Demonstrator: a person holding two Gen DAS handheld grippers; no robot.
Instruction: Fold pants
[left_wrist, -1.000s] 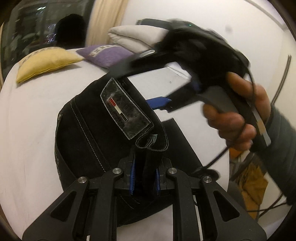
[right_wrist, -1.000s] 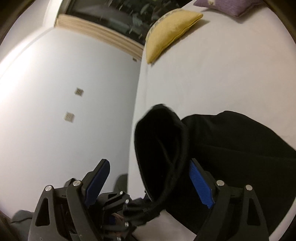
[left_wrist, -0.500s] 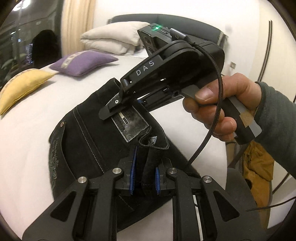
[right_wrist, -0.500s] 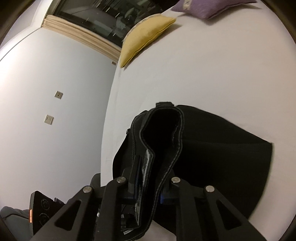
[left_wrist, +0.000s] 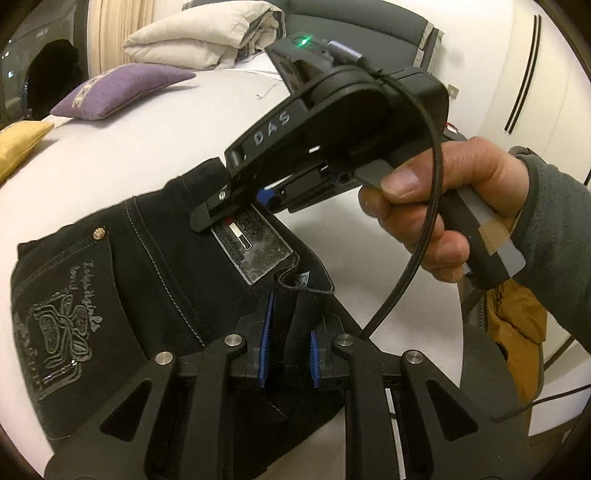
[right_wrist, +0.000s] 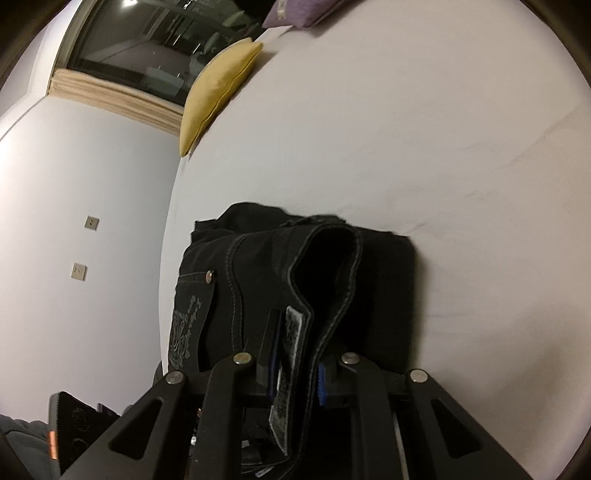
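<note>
The black pants (left_wrist: 122, 288) lie folded on the white bed (left_wrist: 184, 122), back pocket with pale embroidery and a grey waistband patch (left_wrist: 255, 247) facing up. My left gripper (left_wrist: 288, 339) is shut on the waistband edge near the patch. My right gripper (left_wrist: 236, 210), held by a hand, comes in from the right and is clamped on the waistband by the patch. In the right wrist view the pants (right_wrist: 258, 273) rest on the bed (right_wrist: 443, 147) and my right gripper (right_wrist: 295, 373) is shut on the waistband with the patch between its fingers.
A purple cushion (left_wrist: 118, 88), a yellow cushion (left_wrist: 18, 144) and a folded beige duvet (left_wrist: 199, 37) sit at the far side of the bed. The yellow cushion (right_wrist: 218, 88) lies by the bed's left edge, with a wall and window beyond. A brown garment (left_wrist: 517, 332) hangs off the right.
My right gripper, open beside the waistband a second ago, has closed on it. The pants have been spread flatter on the bed. My left gripper has kept its hold.
</note>
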